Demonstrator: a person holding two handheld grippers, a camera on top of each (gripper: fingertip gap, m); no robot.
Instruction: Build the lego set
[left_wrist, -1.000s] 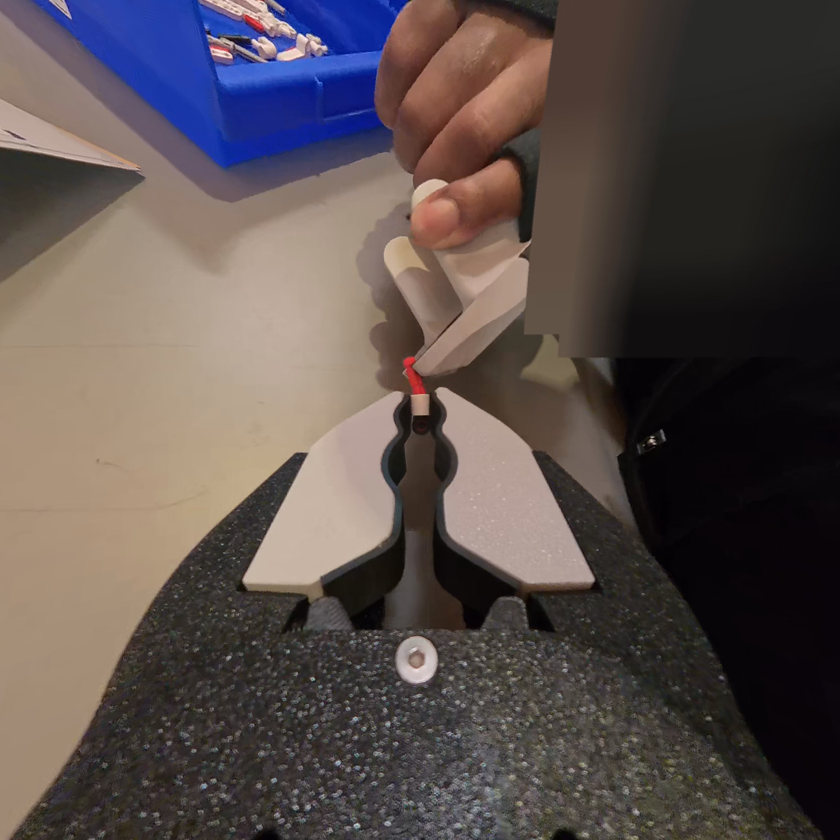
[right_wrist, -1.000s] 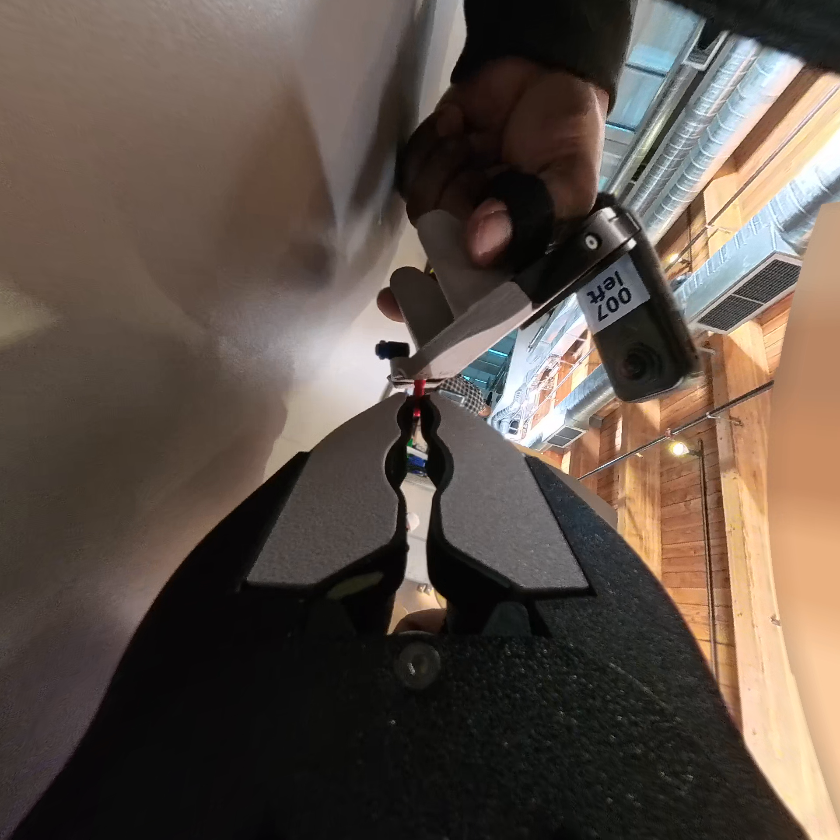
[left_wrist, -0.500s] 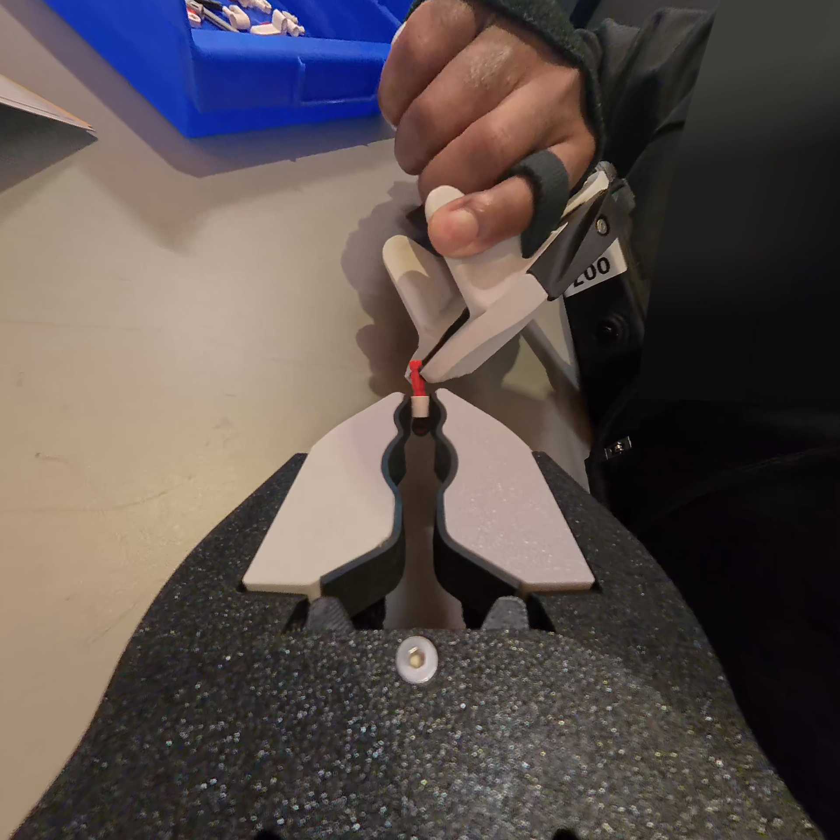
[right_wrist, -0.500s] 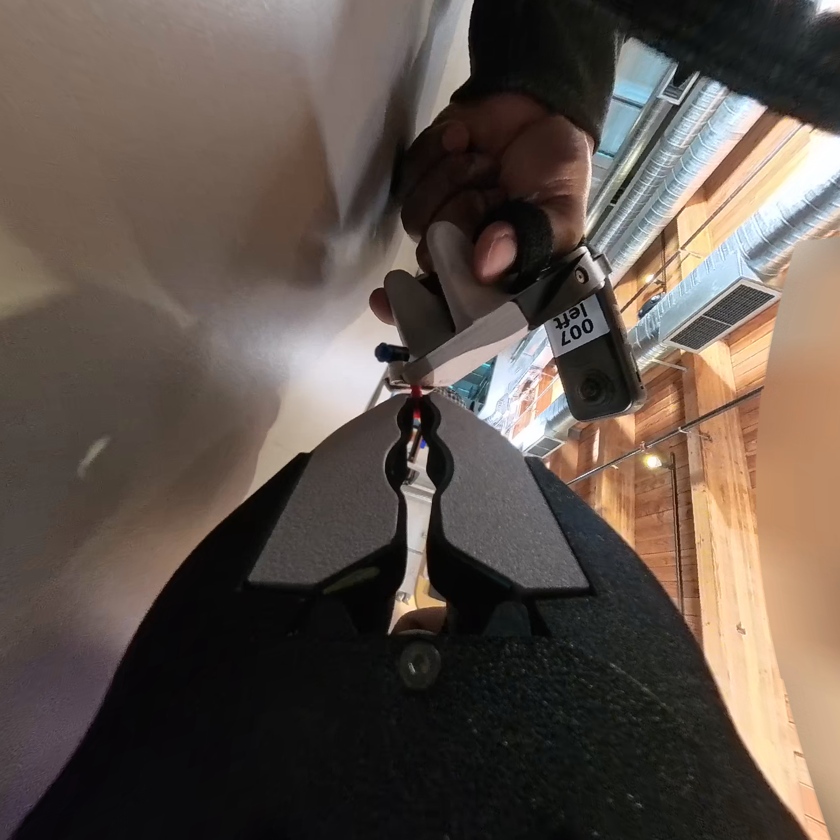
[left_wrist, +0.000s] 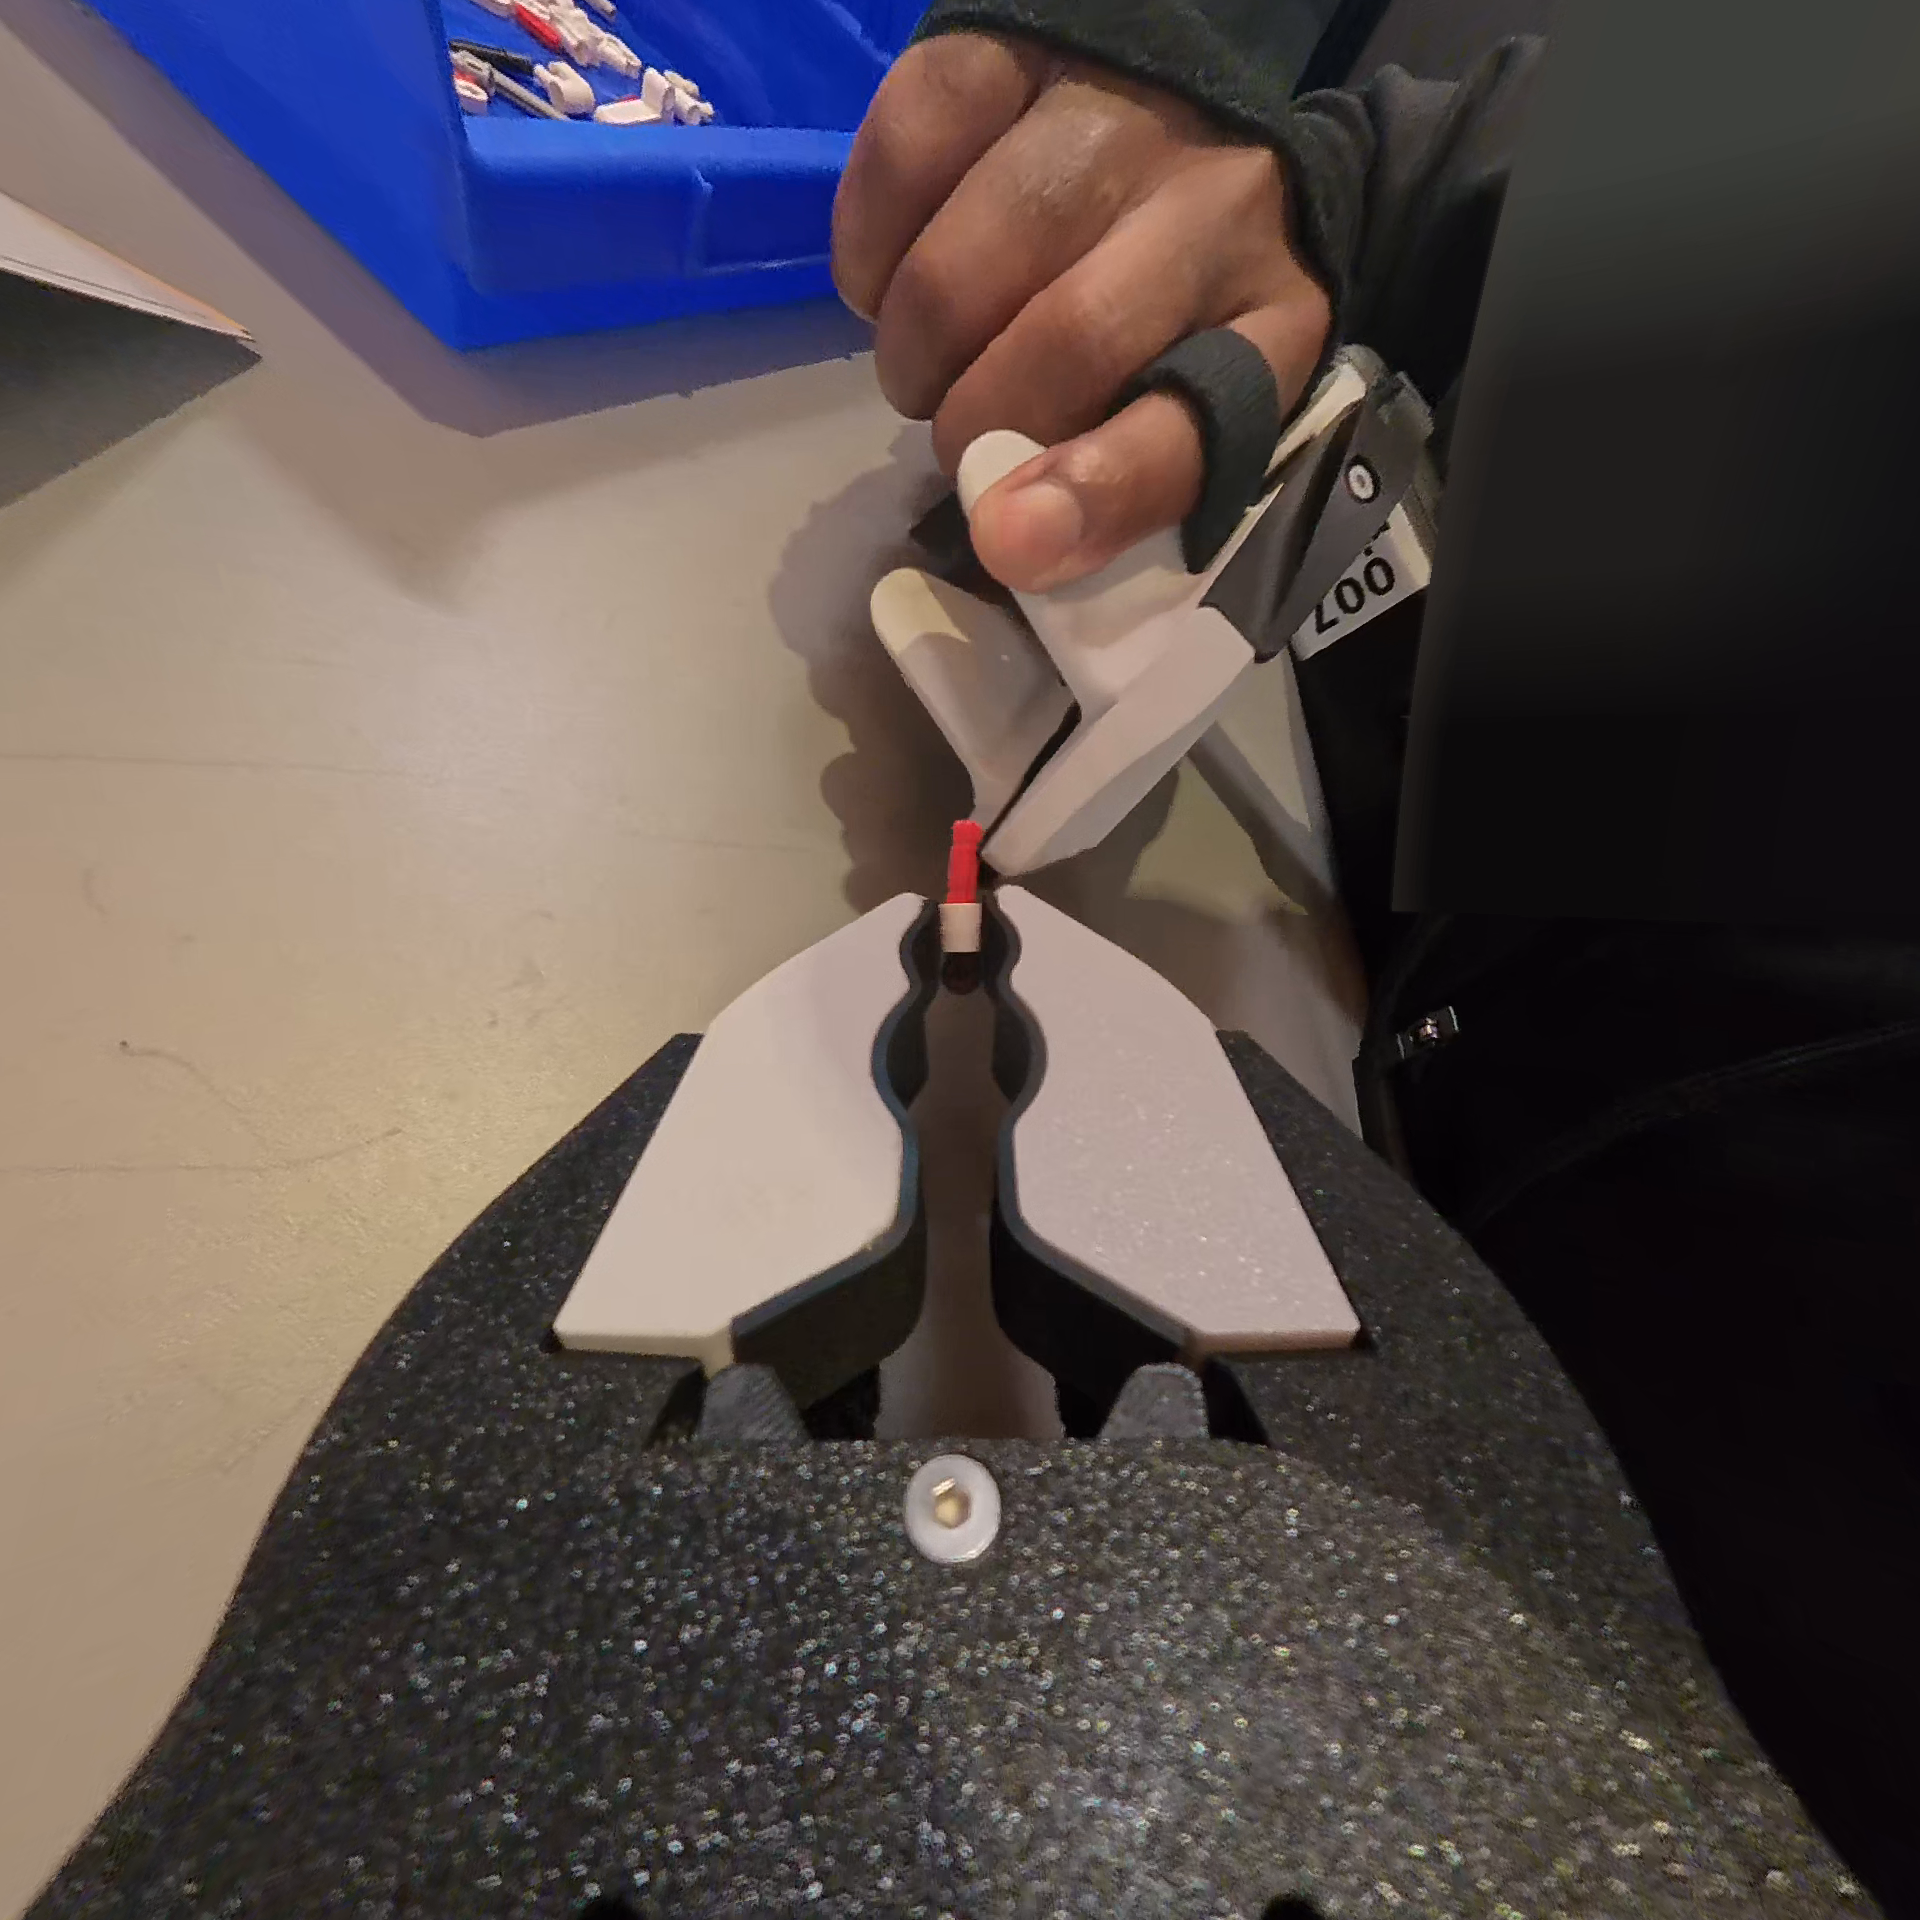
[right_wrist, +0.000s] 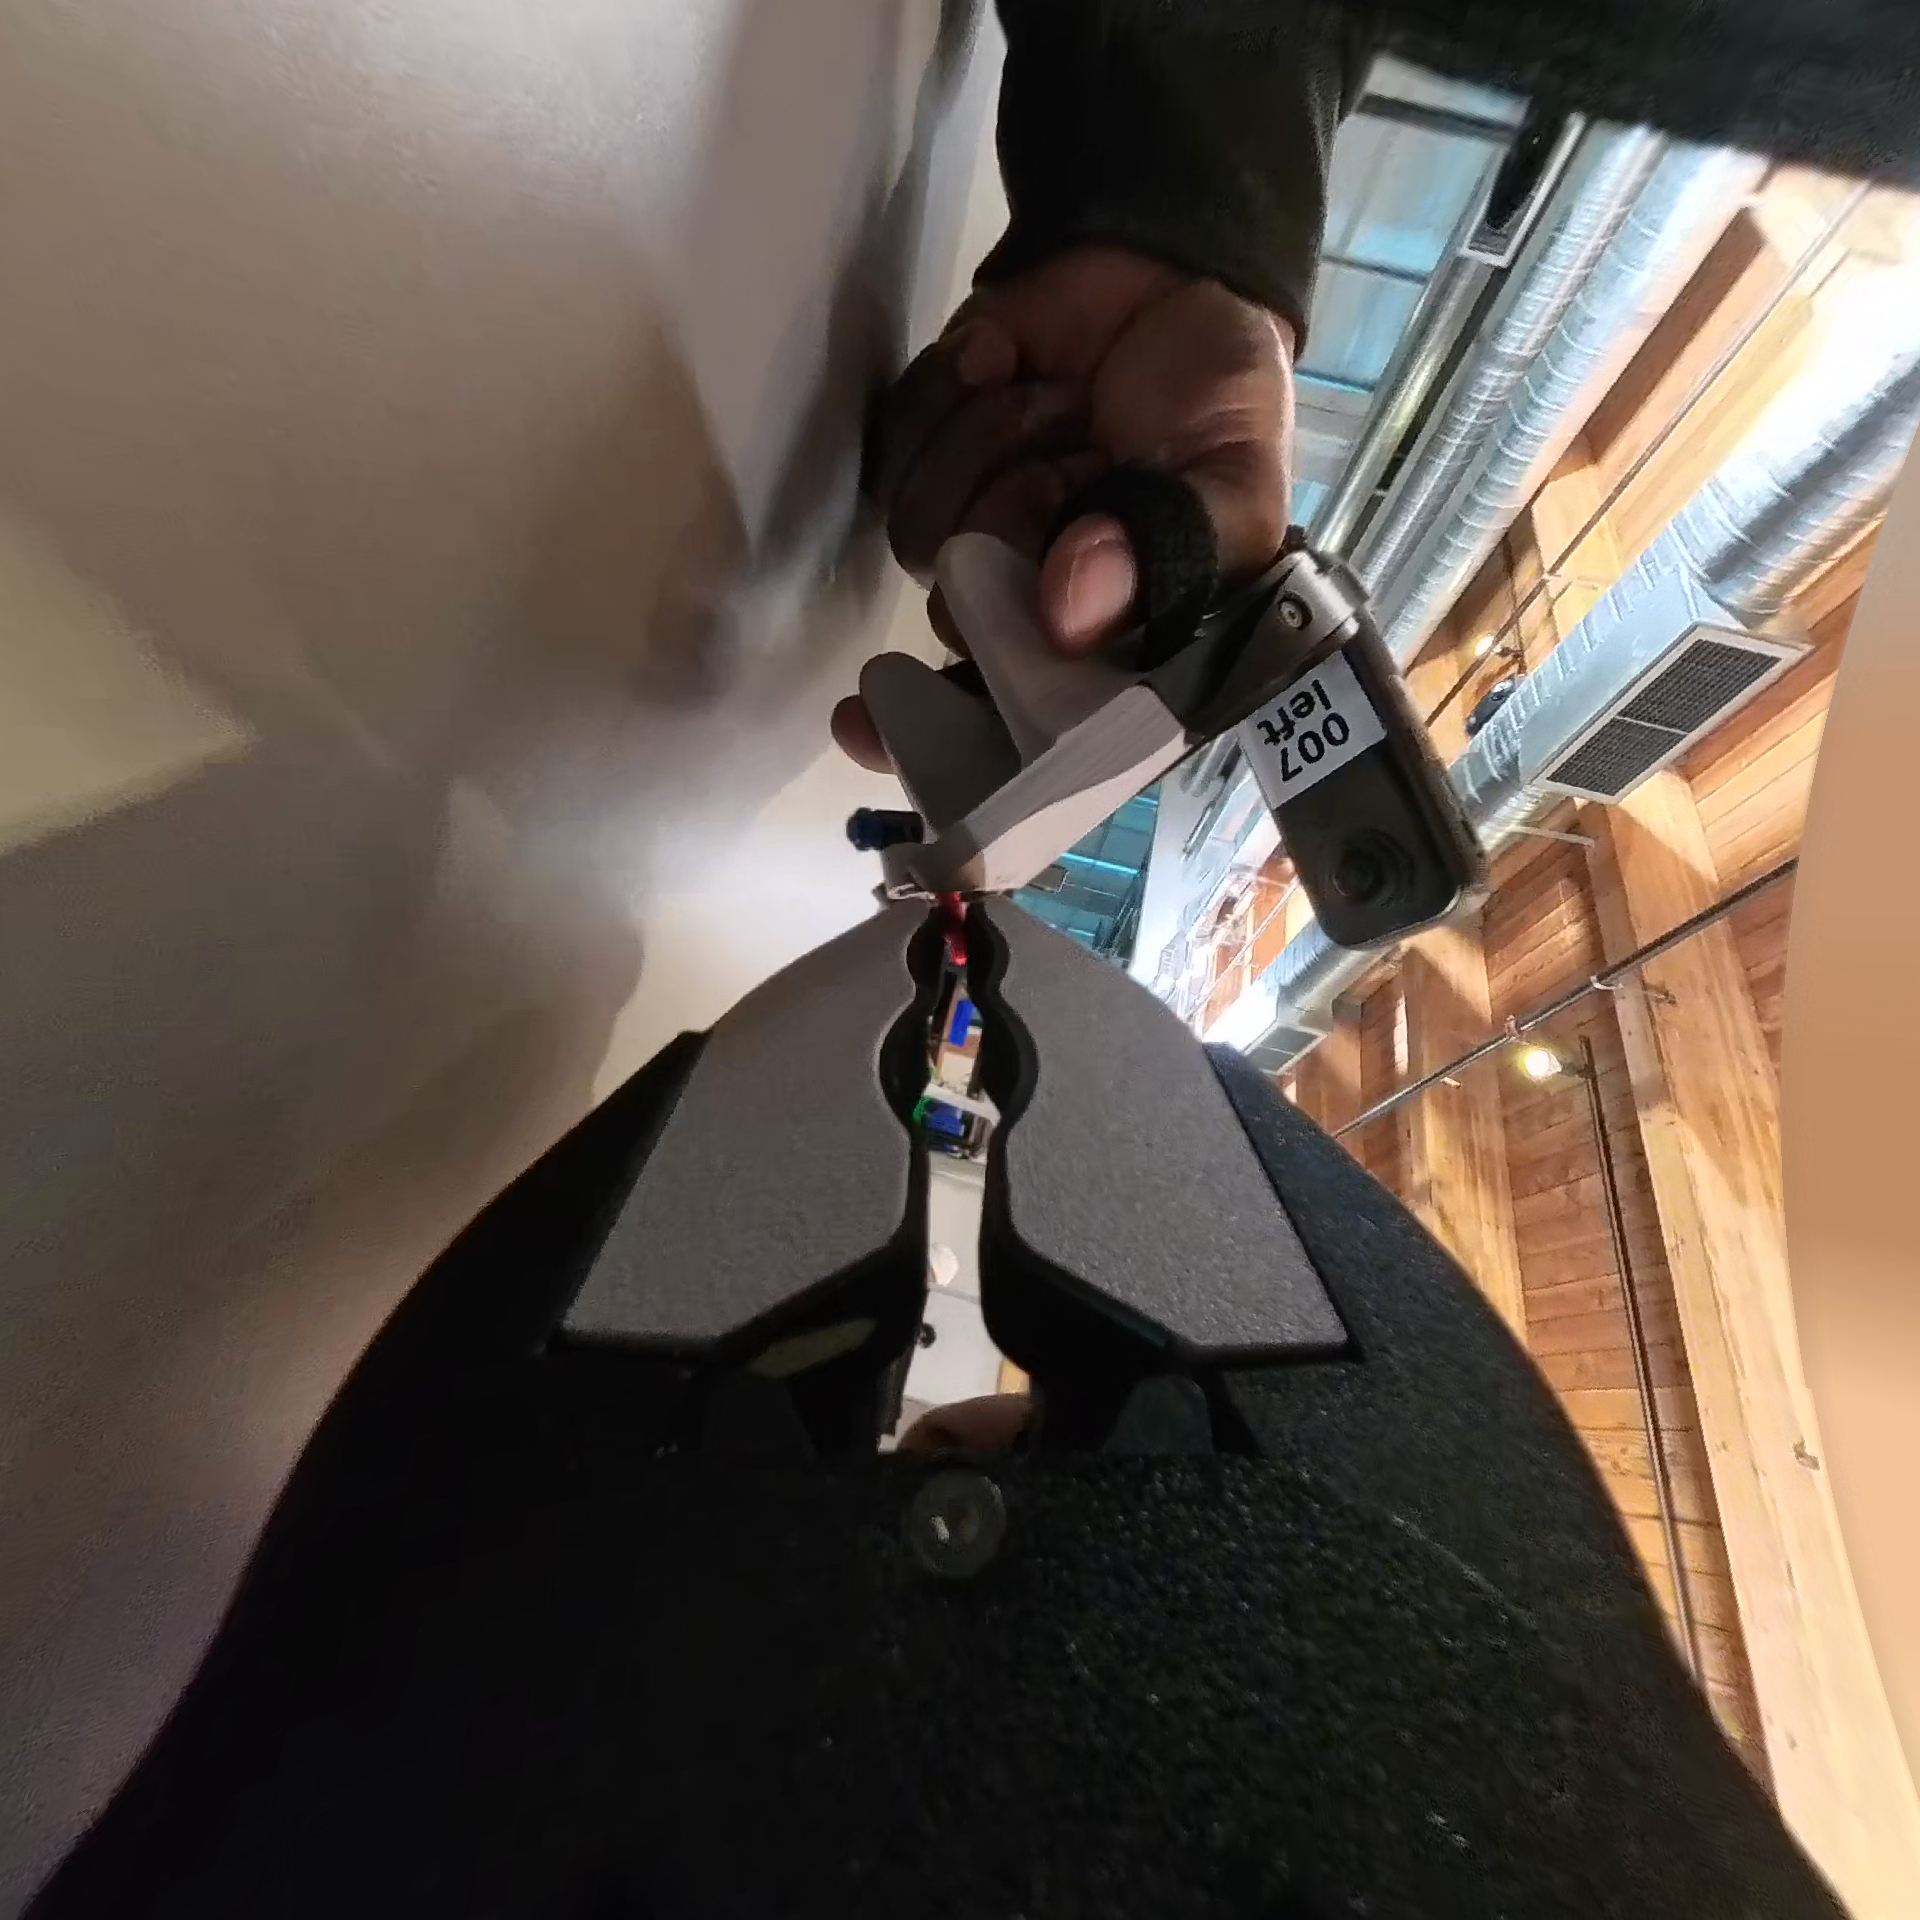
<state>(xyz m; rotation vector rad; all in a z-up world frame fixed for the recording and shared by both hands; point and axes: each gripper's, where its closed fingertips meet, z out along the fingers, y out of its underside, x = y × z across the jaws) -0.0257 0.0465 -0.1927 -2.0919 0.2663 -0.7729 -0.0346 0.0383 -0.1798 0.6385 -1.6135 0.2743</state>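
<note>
While the left wrist view looked down on a pale table (left_wrist: 312, 831), the right wrist view looked up past its own fingers to ducts and timber walls (right_wrist: 1558, 1195). In the left view the left gripper (left_wrist: 961, 920) was clenched on a small white sleeve (left_wrist: 960, 928) at its very tips, a red wire stub (left_wrist: 963, 860) standing out of the sleeve's far end. The right gripper (left_wrist: 992, 868), gripped by a hand (left_wrist: 1060, 270), came in from above right with its tips just beside that red stub; they looked closed, though whether they pinched it was hard to tell from there. Only the right view showed red wire (right_wrist: 951, 925) caught between the right gripper's own nearly closed tips (right_wrist: 951, 914), with the left gripper (right_wrist: 935, 868) meeting them. Only the left view showed the blue bin (left_wrist: 582, 208) of small white and red parts at the table's far edge.
</note>
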